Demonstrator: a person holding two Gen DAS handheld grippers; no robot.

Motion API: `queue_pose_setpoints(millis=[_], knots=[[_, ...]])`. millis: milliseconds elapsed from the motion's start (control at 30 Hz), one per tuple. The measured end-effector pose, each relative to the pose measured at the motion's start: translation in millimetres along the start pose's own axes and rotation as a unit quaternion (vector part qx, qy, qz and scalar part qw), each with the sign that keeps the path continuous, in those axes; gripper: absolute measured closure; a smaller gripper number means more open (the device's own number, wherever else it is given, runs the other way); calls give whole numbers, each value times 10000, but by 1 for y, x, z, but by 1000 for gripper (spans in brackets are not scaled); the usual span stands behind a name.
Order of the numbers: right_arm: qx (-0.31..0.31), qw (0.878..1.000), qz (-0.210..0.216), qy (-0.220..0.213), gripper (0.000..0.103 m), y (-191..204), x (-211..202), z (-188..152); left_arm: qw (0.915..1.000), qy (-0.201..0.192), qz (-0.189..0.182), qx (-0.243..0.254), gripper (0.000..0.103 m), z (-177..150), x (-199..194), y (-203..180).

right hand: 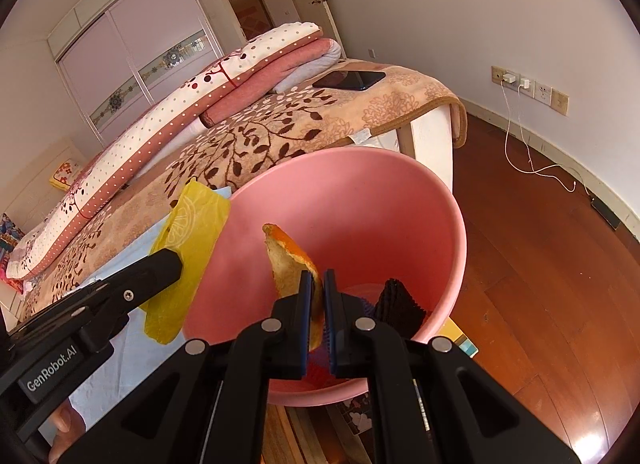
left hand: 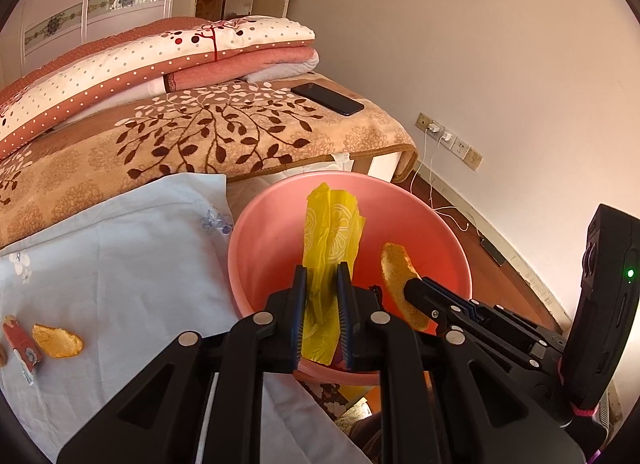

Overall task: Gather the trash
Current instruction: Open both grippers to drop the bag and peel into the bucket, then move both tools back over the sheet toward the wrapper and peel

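Bed (left hand: 208,144) w/ phone (left hand: 328,99) (by quilts (left hand: 160,56))

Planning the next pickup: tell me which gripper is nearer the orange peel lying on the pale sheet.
Left. The left gripper, over the pink basin, is beside the orange peel; the right gripper is farther off.

We read only "GenRobot.AI", in pale letters on the black body of the left claw (right hand: 176,264).

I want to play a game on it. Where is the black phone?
The flat black phone lies on the leaf-patterned brown blanket near the bed's far right corner, beside the folded dotted quilts, beyond the pink plastic bin.
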State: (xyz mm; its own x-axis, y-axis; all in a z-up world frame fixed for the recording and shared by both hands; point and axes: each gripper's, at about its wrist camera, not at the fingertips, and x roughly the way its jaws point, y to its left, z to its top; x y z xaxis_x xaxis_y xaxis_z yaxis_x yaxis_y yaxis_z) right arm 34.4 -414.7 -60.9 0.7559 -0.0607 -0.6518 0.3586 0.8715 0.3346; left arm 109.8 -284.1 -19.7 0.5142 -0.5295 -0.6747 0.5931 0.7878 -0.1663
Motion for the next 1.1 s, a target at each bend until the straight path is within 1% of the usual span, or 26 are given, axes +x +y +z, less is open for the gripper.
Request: queue_pose_setpoints(millis=[133, 200, 233, 433, 633, 833, 1100], knots=[[42, 10000, -8, 14, 97, -5, 1, -1, 9998, 69, 79, 140, 87, 0, 6, -7], [74, 10000, -17, 20, 96, -7, 2, -1, 9998, 100, 68, 184, 84, -1, 7, -10], [93, 10000, -23, 11, 93, -8, 2, -1, 9997, 108, 73, 203, 81, -1, 7, -11], [145, 9999, -51, -79, 78, -11, -3, -1, 9996, 104, 49, 267, 72, -1, 7, -15], [125, 9999, -46, -105, 73, -9, -7, -1, 9997, 60, 66, 214, 71, 0, 1, -14], [43, 9999, -19, -145, 72, 0, -16, -3, 9998, -14, 123, 146, 71, -2, -11, -11], [-119, 9997, 33, -233, 72, 14, -32, -7, 9994, -238, 235, 61, 71, -7, -37, 0]])
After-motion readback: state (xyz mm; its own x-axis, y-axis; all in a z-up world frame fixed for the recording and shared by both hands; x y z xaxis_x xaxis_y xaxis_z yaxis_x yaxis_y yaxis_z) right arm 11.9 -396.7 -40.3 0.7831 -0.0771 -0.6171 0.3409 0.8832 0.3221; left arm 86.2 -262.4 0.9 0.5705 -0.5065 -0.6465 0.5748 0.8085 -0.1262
